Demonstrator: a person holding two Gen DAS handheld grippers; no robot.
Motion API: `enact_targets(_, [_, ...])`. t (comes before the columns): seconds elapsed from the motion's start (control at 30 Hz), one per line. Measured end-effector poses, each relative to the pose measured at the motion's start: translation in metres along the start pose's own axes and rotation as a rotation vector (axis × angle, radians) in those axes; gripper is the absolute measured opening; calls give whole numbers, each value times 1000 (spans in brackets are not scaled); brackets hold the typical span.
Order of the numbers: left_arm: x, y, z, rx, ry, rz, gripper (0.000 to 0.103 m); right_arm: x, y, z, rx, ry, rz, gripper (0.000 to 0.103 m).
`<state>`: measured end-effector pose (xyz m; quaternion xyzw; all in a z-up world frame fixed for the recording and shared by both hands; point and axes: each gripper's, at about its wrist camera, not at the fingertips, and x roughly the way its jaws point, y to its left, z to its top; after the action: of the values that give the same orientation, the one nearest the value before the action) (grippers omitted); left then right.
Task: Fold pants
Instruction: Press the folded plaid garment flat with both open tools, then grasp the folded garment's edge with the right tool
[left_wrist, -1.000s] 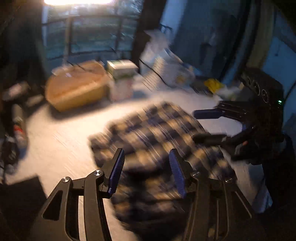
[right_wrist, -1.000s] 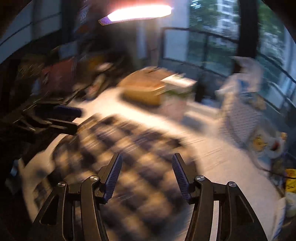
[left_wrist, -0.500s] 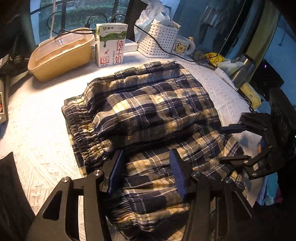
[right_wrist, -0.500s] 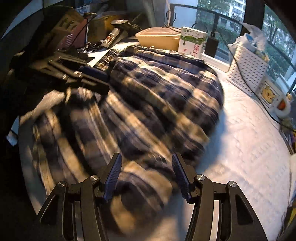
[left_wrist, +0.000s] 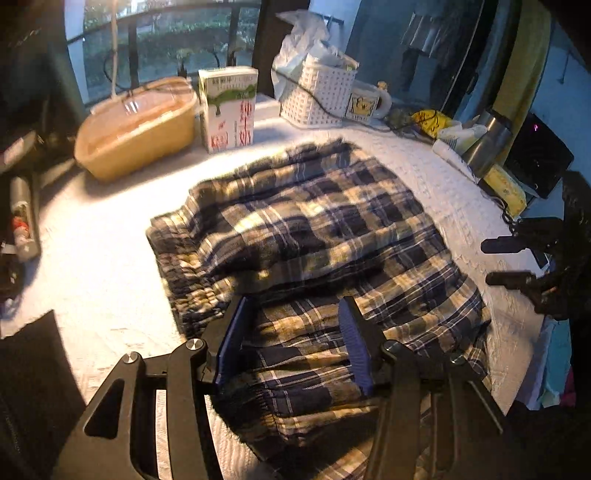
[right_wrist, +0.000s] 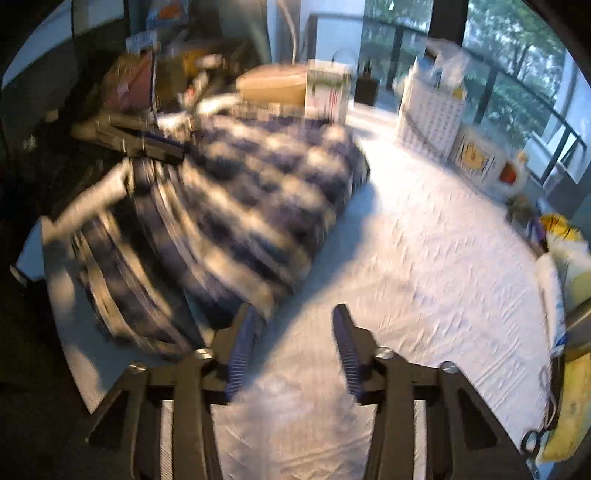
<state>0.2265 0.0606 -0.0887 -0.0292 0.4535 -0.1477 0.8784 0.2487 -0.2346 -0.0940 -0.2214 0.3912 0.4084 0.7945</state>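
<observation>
Plaid pants (left_wrist: 314, 251) lie folded over in a thick bundle on a table (left_wrist: 92, 266) covered with a white textured cloth, the gathered waistband toward the near-left edge and the upper layer reaching toward the far side. The left claw (left_wrist: 295, 339) hangs over the near end of the bundle, its blue-padded fingers (left_wrist: 236, 339) spread apart with checked fabric showing below and between them; whether the pads touch the cloth cannot be told. The right claw (right_wrist: 291, 343) is off the garment, over bare cloth just beside the bundle's right edge, its jaws closing with nothing between them. In the left wrist view the same right claw (left_wrist: 513, 262) shows at the table's right edge, clear of the pants.

Along the table's far edge stand a tan lidded container (left_wrist: 140, 125), a milk carton (left_wrist: 229, 109) with green and red print, a white slatted basket (left_wrist: 317, 96) stuffed with plastic bags, and a mug (left_wrist: 367, 101) with a yellow cartoon figure. A black cable (left_wrist: 314, 98) drapes across the basket front. Toward the far-right corner sit a yellow wrapper (left_wrist: 432, 122) and a metal cylinder (left_wrist: 487, 144). Beyond the far edge, windows (left_wrist: 162, 44) with a dark railing look out on greenery. The right wrist view is blurred.
</observation>
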Motion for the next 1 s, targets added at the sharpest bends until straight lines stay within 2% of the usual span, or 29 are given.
enact_targets(0.07, [-5,0,0,-4,-24,-14,54,-2,7,9,-23,-45,24,30])
enact_targets(0.17, [2,2,-2,-12,-16,-16,56,14,19,18,-60,-51,65,30])
enact_targets(0.23, [12,5,-4,-22,6,-13,56,34,26,16,-82,-17,94,21])
enact_targets(0.3, [20,8,-6,-46,25,-20,56,49,30,11,-96,28,94,18])
enact_targets(0.37, [18,8,-7,-47,24,-19,56,48,27,3,-83,16,112,18])
enact_targets(0.5, [12,7,-9,-41,28,-17,56,33,25,-11,-108,61,93,17])
enact_targets(0.57, [5,6,-9,-36,22,-9,56,28,19,-17,-82,82,93,17])
enact_targets(0.63, [-5,5,-8,-25,4,4,56,23,12,-16,-66,105,55,17])
enact_targets(0.7, [-15,7,-3,-13,-24,18,56,15,-1,-6,-31,71,28,17])
enact_targets(0.83, [-27,17,14,-13,-78,18,57,0,-25,29,29,-63,-1,17])
enact_targets(0.9, [-23,21,24,-3,-86,29,57,8,-28,54,18,-101,-26,17])
enact_targets(1.0, [-11,28,34,-10,-84,-12,57,32,-27,86,4,-128,-4,17])
